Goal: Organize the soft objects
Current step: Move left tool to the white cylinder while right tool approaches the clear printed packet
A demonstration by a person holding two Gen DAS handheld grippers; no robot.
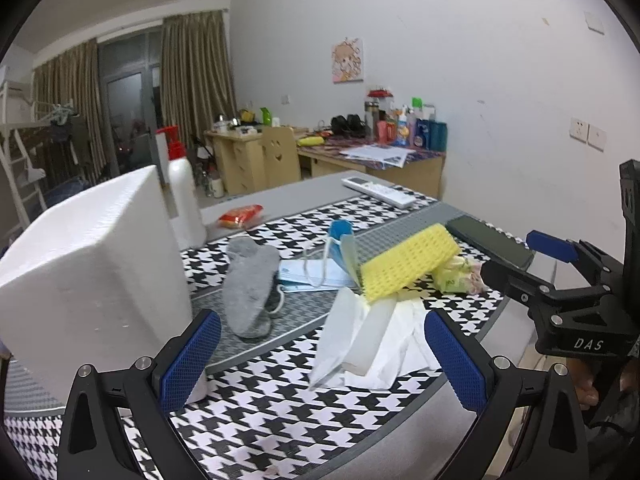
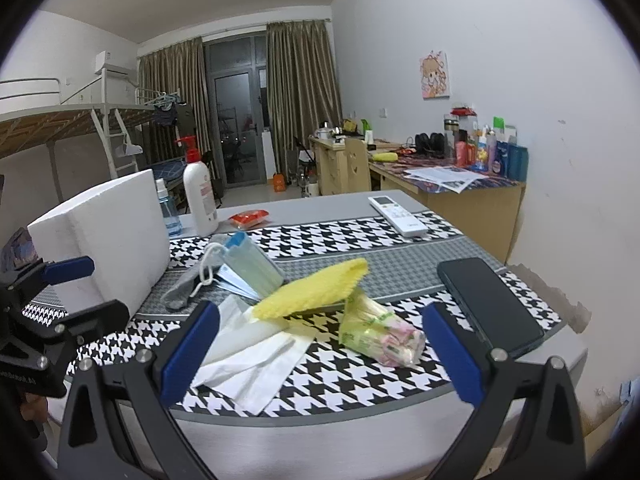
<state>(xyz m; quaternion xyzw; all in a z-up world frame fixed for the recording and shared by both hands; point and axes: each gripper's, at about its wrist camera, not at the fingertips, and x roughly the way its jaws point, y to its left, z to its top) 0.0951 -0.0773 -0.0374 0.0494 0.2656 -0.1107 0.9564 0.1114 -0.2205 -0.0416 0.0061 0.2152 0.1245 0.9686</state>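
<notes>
A pile of soft things lies on the houndstooth cloth [image 1: 280, 400]: a grey sock [image 1: 250, 280], blue face masks [image 1: 316, 276], a yellow sponge cloth [image 1: 408, 262], white tissues [image 1: 384, 336] and a green tissue pack [image 2: 376, 332]. My left gripper [image 1: 320, 360] is open, hovering near the table's front edge just short of the tissues. My right gripper [image 2: 320, 356] is open too, in front of the tissues [image 2: 256, 360] and the yellow cloth [image 2: 316, 288]. Each gripper also shows at the edge of the other view, the right gripper [image 1: 532, 256] and the left gripper [image 2: 92, 284].
A white foam box [image 1: 92, 272] stands at the left, with a white pump bottle [image 1: 184, 196] behind it. A dark phone [image 2: 488, 304] lies at the right, a white remote [image 2: 396, 214] and a red packet [image 2: 250, 217] farther back. A small spray bottle [image 2: 166, 208] stands beside the pump bottle.
</notes>
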